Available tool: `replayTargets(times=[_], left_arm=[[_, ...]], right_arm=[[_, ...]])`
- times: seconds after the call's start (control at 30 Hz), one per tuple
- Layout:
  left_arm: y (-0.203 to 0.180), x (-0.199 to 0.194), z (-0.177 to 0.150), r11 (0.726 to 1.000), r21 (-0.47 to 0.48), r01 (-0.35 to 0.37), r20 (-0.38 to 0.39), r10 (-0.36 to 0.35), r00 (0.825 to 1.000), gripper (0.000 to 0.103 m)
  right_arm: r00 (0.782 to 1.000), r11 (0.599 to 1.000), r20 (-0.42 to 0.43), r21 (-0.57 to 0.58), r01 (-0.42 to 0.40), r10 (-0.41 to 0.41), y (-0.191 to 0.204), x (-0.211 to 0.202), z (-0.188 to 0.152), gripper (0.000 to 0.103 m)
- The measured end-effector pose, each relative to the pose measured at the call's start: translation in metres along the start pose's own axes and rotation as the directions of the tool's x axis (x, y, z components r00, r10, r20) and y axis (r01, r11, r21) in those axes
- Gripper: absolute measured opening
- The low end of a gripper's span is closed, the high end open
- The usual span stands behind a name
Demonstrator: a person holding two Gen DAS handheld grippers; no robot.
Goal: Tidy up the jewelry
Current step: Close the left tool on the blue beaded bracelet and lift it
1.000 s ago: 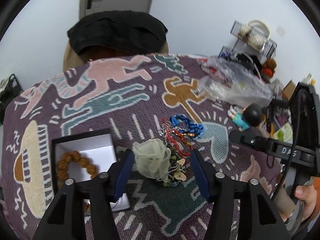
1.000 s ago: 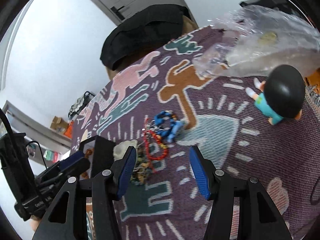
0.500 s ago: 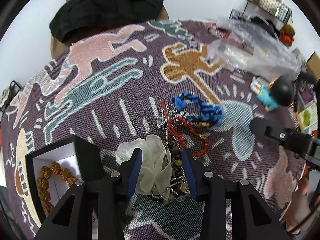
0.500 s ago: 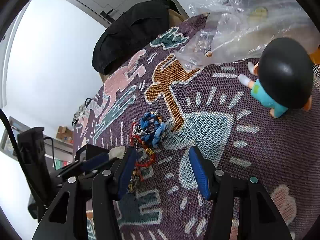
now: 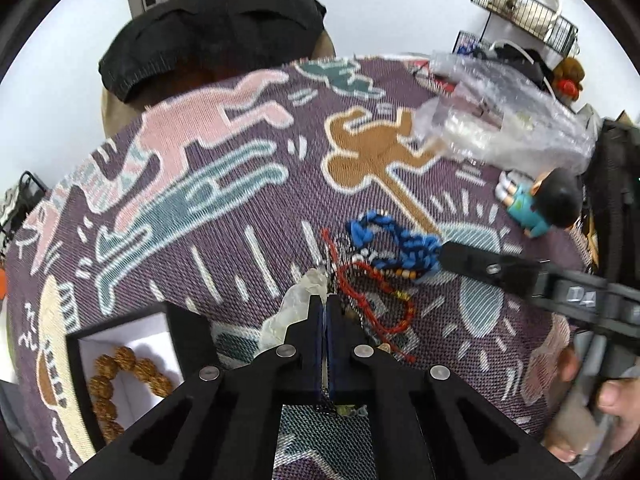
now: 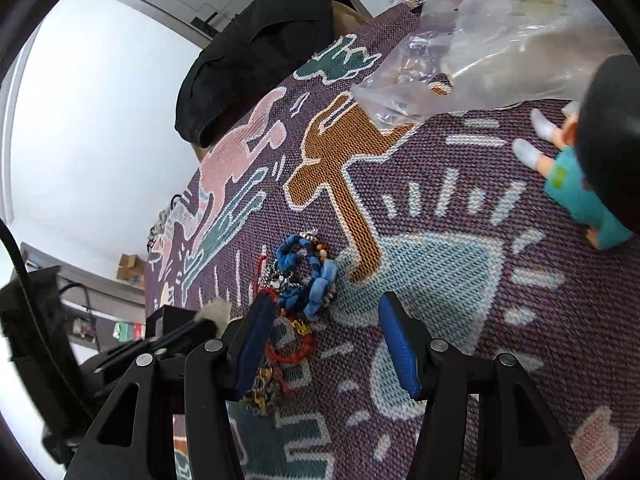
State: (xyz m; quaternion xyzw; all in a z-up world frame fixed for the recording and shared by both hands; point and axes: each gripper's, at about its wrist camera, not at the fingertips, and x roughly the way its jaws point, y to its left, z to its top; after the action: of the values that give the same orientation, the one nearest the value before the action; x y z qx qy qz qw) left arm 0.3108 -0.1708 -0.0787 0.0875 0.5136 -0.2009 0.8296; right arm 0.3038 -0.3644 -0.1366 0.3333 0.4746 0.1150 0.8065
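Note:
A heap of jewelry lies on the patterned cloth: a blue braided bracelet point(image 5: 404, 240), a red cord bracelet point(image 5: 376, 300), and a pale organza pouch point(image 5: 292, 312) with chains under it. My left gripper point(image 5: 325, 304) is shut on the pouch at the heap's left edge. An open black box point(image 5: 120, 364) with a brown bead bracelet point(image 5: 124, 376) sits at the lower left. My right gripper point(image 6: 326, 316) is open, just in front of the blue bracelet point(image 6: 308, 276), its left finger beside the red bracelet point(image 6: 292, 352).
A doll with black hair and teal shirt point(image 5: 540, 204) lies at the right, also in the right wrist view point(image 6: 588, 172). A clear plastic bag point(image 5: 500, 120) lies at the far right. A black garment point(image 5: 212, 32) drapes a chair beyond the table.
My left gripper has moved forward and closed on the pouch. My right gripper has come closer to the blue bracelet, still open.

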Motion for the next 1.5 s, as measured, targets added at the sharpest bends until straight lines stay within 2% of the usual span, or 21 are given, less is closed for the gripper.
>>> replayTargets(times=[0.33,0.4,0.43,0.47,0.97,1.5], left_arm=[[0.012,-0.022,0.009,1.000,-0.018,-0.005,0.058,0.006,0.998,0.001],[0.016,-0.026,0.010,1.000,-0.029,-0.004,0.067,0.006,0.998,0.001],[0.017,-0.028,0.010,0.999,-0.037,-0.002,0.071,0.004,0.997,0.001],[0.018,-0.031,0.011,0.999,-0.042,0.000,0.078,0.004,0.997,0.001],[0.006,-0.094,0.008,1.000,-0.023,0.013,0.208,-0.008,0.978,0.001],[0.038,-0.164,-0.009,0.998,-0.070,0.007,0.347,0.018,0.938,0.001]], right_arm=[[0.997,0.997,0.002,-0.003,0.074,-0.074,0.011,0.025,0.008,0.055],[0.994,0.994,0.010,-0.007,0.105,-0.105,0.013,0.026,0.009,0.044],[0.993,0.993,0.008,-0.010,0.119,-0.119,0.014,0.026,0.009,0.023],[0.994,0.994,-0.006,-0.008,0.109,-0.109,0.014,0.028,0.009,0.014],[0.995,0.998,0.099,-0.051,0.031,-0.026,0.030,-0.037,-0.012,0.014],[0.979,0.985,0.203,-0.172,0.005,0.030,0.099,-0.089,-0.027,0.014]])
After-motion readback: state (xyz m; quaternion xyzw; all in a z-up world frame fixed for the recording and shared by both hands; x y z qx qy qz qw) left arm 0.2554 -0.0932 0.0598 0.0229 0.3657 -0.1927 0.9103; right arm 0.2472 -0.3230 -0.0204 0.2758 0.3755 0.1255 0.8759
